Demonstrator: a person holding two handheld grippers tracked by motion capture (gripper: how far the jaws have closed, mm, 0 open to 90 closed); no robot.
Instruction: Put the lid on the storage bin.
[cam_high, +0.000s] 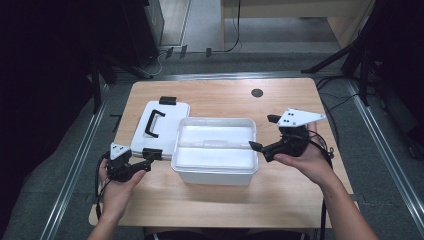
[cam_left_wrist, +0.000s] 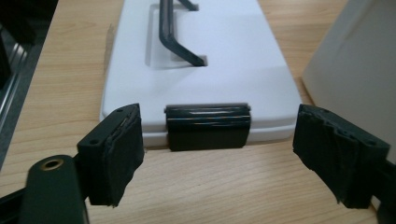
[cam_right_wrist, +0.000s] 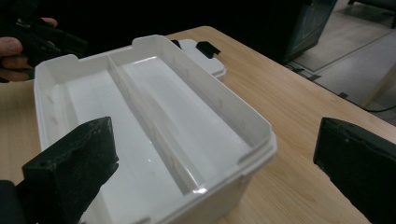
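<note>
Tongs poised wide: left tongs (cam_left_wrist: 219, 154) should straddle the lid (cam_left_wrist: 219, 60) clasp (cam_left_wrist: 208, 127) squarely; right tongs (cam_right_wrist: 224, 168), empty, beside the box (cam_right_wrist: 252, 121).

The left hand-held gripper (cam_left_wrist: 219, 158) points along the table (cam_left_wrist: 56, 93) at a flat white lid (cam_left_wrist: 224, 56). Its two black jaws stand apart, flanking the lid's black latch (cam_left_wrist: 208, 126) without touching it. A black handle (cam_left_wrist: 170, 35) lies folded in the lid's recess. A white box wall (cam_left_wrist: 355, 60) rises at the right.
</note>
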